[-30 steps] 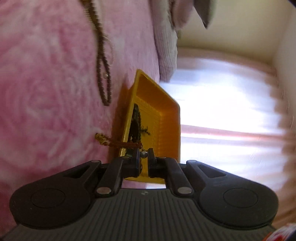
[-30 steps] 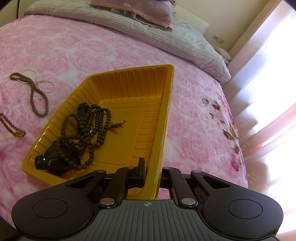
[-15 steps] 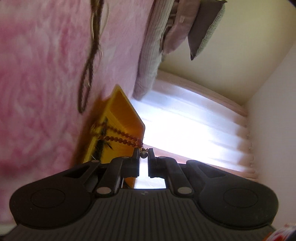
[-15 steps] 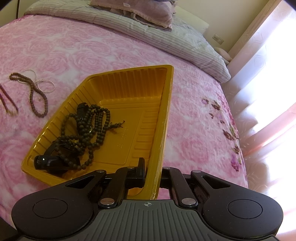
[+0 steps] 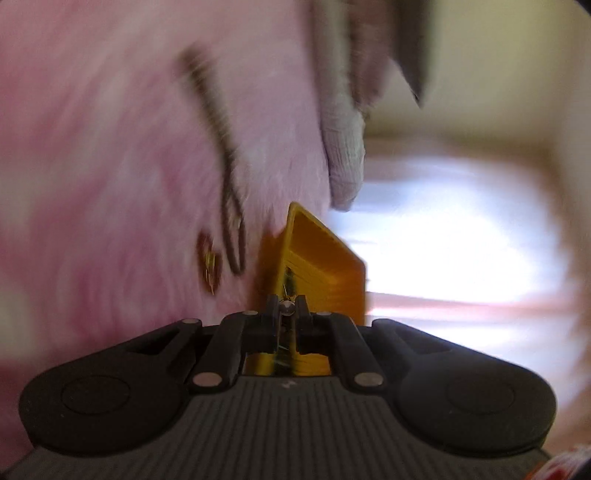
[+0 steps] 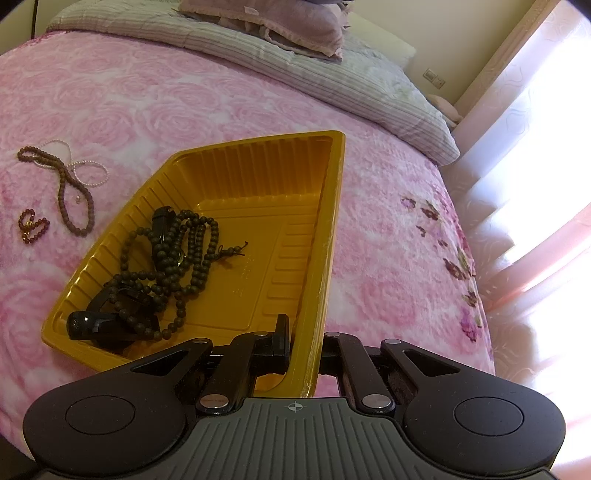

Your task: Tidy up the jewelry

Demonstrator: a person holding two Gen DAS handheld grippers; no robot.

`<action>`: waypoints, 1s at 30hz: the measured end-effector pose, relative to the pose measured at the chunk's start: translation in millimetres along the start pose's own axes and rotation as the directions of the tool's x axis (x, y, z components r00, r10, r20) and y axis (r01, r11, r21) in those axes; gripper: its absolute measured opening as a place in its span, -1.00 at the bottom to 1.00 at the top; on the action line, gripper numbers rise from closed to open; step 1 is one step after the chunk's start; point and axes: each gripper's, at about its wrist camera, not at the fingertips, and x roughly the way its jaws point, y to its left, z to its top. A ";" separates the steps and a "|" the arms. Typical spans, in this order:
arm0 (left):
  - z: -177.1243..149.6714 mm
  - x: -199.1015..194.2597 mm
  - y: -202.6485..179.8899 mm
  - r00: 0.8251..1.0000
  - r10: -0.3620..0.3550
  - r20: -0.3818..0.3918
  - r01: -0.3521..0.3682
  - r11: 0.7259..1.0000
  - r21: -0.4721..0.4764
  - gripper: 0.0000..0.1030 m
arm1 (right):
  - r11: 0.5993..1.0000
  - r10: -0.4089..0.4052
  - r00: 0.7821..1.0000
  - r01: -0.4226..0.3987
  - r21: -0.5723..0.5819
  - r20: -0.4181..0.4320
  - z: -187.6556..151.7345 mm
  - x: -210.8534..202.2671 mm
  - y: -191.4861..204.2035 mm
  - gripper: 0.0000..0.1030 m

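My right gripper [image 6: 304, 332] is shut on the near wall of the yellow tray [image 6: 258, 142], one finger inside and one outside. In the tray lie a dark bead necklace [image 6: 173, 254] and a black object [image 6: 96, 325]. Left of it on the pink bedspread [image 6: 184, 92] lie a brown bead necklace [image 6: 74, 199], a thin pearl strand [image 6: 90, 161] and a red bead bracelet [image 6: 44, 223] with a gold clasp, bunched up. The left wrist view is blurred. My left gripper [image 5: 286, 306] is shut just short of the tray [image 5: 325, 251], a small silver ball between its tips. The red bracelet [image 5: 208, 258] lies apart from it.
A striped grey quilt [image 6: 295, 70] and a mauve pillow [image 6: 288, 18] lie across the head of the bed. The bed's edge drops off at the right, by bright pink curtains [image 6: 535, 129]. Open bedspread lies right of the tray.
The red bracelet hung from my left jaws half a second ago; it now lies bunched on the bed left of the tray. The left view has swung round. My right gripper and the tray have kept still.
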 end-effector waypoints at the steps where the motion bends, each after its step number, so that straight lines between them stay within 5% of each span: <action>1: 1.6 -2.1 -18.9 0.998 0.060 0.014 -0.062 0.989 0.136 -0.87 | 1.000 0.000 1.000 0.000 0.000 0.000 0.0 0.0 0.2 -0.87; 2: -0.7 -1.2 -36.0 0.993 0.115 0.039 -0.122 0.958 0.260 -0.87 | 1.000 0.000 1.000 0.000 0.000 0.001 0.0 0.0 0.1 -0.87; 3: -5.9 0.2 -54.6 0.983 0.167 0.078 -0.185 0.896 0.403 -0.87 | 1.000 0.000 1.000 0.000 0.000 0.001 0.0 0.0 0.1 -0.87; 5: -24.5 9.4 -84.5 0.958 0.242 0.151 -0.282 0.727 0.627 -0.87 | 1.000 0.000 1.000 0.000 0.001 0.002 -0.1 -0.3 -0.1 -0.87; 8: -54.2 21.3 -110.0 0.946 0.248 0.211 -0.313 0.516 0.797 -0.87 | 1.000 0.001 1.000 -0.001 0.000 0.002 0.0 -0.3 -0.4 -0.87; 10: -70.2 34.3 -121.8 0.949 0.238 0.207 -0.294 0.432 0.853 -0.87 | 1.000 0.001 1.000 -0.001 0.000 0.002 0.1 -0.2 -0.4 -0.87; 19: -110.3 88.1 -141.2 0.976 0.202 0.076 -0.132 0.279 0.951 -0.87 | 1.000 0.005 1.000 -0.005 0.002 0.005 1.1 -0.8 0.6 -0.87; 30: -136.1 150.6 -151.9 0.973 0.230 -0.006 -0.036 0.175 0.984 -0.87 | 1.000 0.008 1.000 -0.008 0.007 0.005 1.9 -1.1 0.9 -0.87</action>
